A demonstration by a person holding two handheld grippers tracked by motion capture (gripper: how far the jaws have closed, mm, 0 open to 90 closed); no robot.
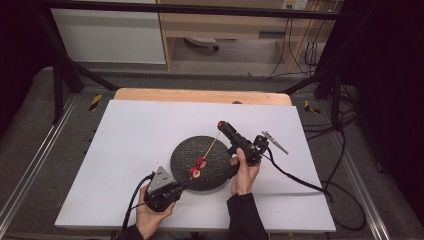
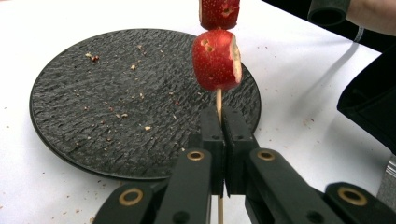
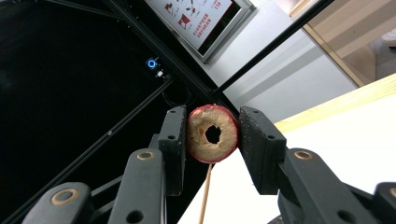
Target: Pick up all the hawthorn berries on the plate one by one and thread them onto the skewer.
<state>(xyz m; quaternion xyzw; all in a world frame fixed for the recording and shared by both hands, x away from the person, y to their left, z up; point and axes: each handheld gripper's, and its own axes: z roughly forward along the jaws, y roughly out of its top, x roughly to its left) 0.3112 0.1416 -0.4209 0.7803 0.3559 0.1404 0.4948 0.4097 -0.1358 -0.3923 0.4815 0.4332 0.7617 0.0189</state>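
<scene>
A wooden skewer (image 2: 218, 100) carrying two red fruit pieces (image 2: 216, 59) is clamped by the left gripper (image 2: 223, 135) above the black plate (image 2: 93, 116); a cored fruit slice (image 3: 212, 133) is gripped by the right gripper (image 3: 212, 135) at the skewer's far end

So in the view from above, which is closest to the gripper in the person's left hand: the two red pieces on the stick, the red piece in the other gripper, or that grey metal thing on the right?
1. The two red pieces, just beyond the left gripper, over the black plate.
2. The red piece clamped in the right gripper, past the plate's far edge.
3. The grey metal thing, farthest right.
</scene>
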